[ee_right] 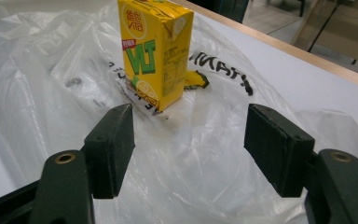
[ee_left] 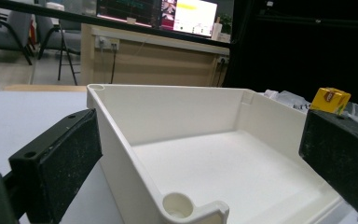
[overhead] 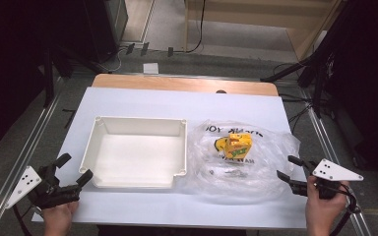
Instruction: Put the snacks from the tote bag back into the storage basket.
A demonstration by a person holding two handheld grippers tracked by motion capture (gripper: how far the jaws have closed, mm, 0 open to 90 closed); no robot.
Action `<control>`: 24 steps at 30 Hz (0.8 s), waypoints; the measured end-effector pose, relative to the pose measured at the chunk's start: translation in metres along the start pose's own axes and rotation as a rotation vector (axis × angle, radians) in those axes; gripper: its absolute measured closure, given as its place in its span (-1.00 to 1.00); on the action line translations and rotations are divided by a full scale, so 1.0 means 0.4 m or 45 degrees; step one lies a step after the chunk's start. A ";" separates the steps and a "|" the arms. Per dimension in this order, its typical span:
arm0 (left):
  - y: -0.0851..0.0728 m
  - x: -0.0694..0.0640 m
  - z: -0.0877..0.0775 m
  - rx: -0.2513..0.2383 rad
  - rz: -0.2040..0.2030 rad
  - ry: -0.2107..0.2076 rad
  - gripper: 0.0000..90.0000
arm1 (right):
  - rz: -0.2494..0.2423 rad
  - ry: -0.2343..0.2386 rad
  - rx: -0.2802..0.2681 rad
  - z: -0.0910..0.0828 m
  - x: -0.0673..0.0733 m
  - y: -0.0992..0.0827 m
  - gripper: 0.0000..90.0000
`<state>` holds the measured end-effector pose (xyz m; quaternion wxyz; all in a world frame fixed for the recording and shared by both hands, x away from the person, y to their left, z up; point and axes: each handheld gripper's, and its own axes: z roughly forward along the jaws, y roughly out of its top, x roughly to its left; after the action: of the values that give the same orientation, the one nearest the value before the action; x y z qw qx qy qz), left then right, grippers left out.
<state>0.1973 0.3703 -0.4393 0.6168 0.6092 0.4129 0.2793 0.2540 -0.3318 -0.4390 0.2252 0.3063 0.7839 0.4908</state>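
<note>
At the table's seven o'clock corner, in the high view, the left gripper (overhead: 74, 169) sits in a hand (overhead: 58, 220) with its jaws spread wide and nothing between the pads; they point toward two o'clock at the near left corner of the white tray (overhead: 95, 147). From the left gripper view that tray corner (ee_left: 186, 207) stands right between the two black pads (ee_left: 72, 163), close to them but not pinched. Moving toward the centre, the tray lies on the white table (overhead: 128, 101) with bare walls and a bare floor. Just beside its three o'clock wall spreads a crumpled clear plastic bag (overhead: 266, 167) with black lettering, and on it stands a yellow drink carton (overhead: 239, 144), upright, about the middle of the bag. At the table's five o'clock corner the right gripper (overhead: 289, 167) is held in the other hand (overhead: 322, 211), pointing toward ten o'clock at the bag's edge. Its jaws stand about half open and hold nothing. Seen in the right gripper view, the carton (ee_right: 154, 51) rises at twelve o'clock beyond the pads (ee_right: 114, 144), well apart from them, with bag plastic (ee_right: 191, 154) lying loose below the gap.
</note>
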 end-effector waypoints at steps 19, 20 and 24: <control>0.000 0.002 -0.003 -0.009 0.001 -0.004 -1.00 | -0.173 0.254 0.168 0.087 -0.003 0.096 -0.63; 0.000 0.002 -0.003 -0.012 0.000 -0.004 -1.00 | -0.173 0.265 0.178 0.091 -0.003 0.099 -0.64; 0.000 0.003 -0.005 -0.014 -0.005 -0.005 -1.00 | -0.182 0.268 0.201 0.102 -0.003 0.111 -0.63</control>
<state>0.1963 0.3723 -0.4396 0.6217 0.6054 0.4113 0.2791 0.2931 -0.2922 -0.4155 0.1514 0.2136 0.8592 0.4396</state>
